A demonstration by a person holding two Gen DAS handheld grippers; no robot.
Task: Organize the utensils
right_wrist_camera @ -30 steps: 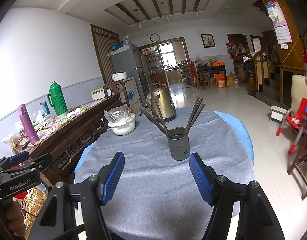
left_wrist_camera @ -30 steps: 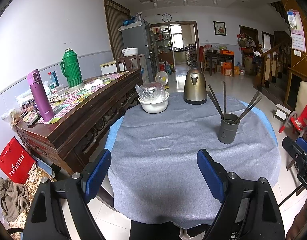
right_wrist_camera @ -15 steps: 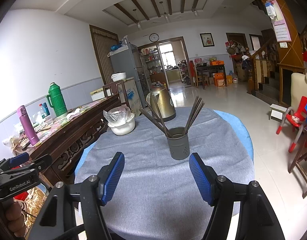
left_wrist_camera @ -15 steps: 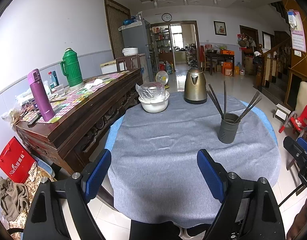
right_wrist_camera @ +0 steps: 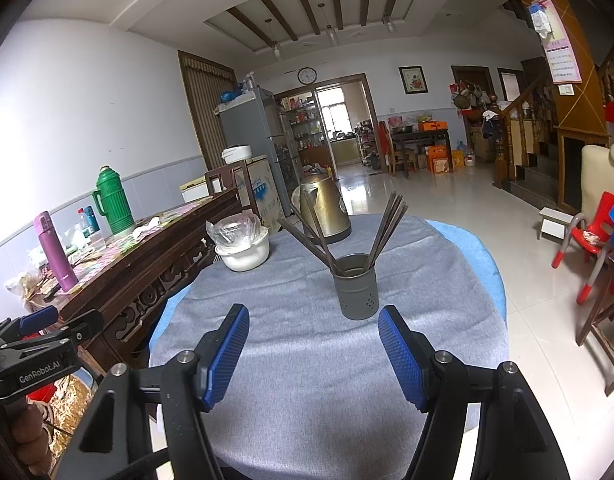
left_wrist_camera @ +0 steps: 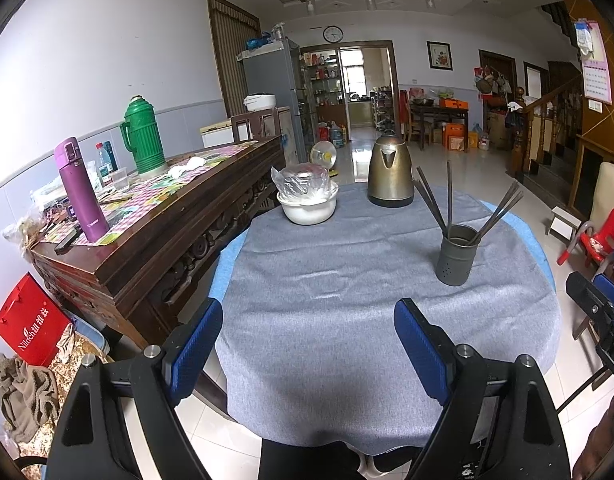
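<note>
A grey perforated metal holder point(left_wrist_camera: 455, 255) point(right_wrist_camera: 355, 291) stands on the round table covered in grey cloth point(left_wrist_camera: 347, 300) point(right_wrist_camera: 307, 360). Several dark chopsticks point(left_wrist_camera: 435, 204) point(right_wrist_camera: 383, 228) lean out of it to both sides. My left gripper point(left_wrist_camera: 309, 344) is open over the near edge of the table, well short of the holder, which is to its right. My right gripper point(right_wrist_camera: 313, 354) is open too, with the holder just beyond and between its blue fingertips. Neither gripper holds anything.
A brass kettle point(left_wrist_camera: 389, 174) point(right_wrist_camera: 325, 210) and a white bowl under plastic wrap point(left_wrist_camera: 307, 200) point(right_wrist_camera: 243, 246) sit at the table's far side. A dark wooden sideboard point(left_wrist_camera: 155, 224) with a purple flask point(left_wrist_camera: 81, 192) and green thermos point(left_wrist_camera: 143, 136) runs along the left. A red child's chair point(right_wrist_camera: 591, 236) is on the right.
</note>
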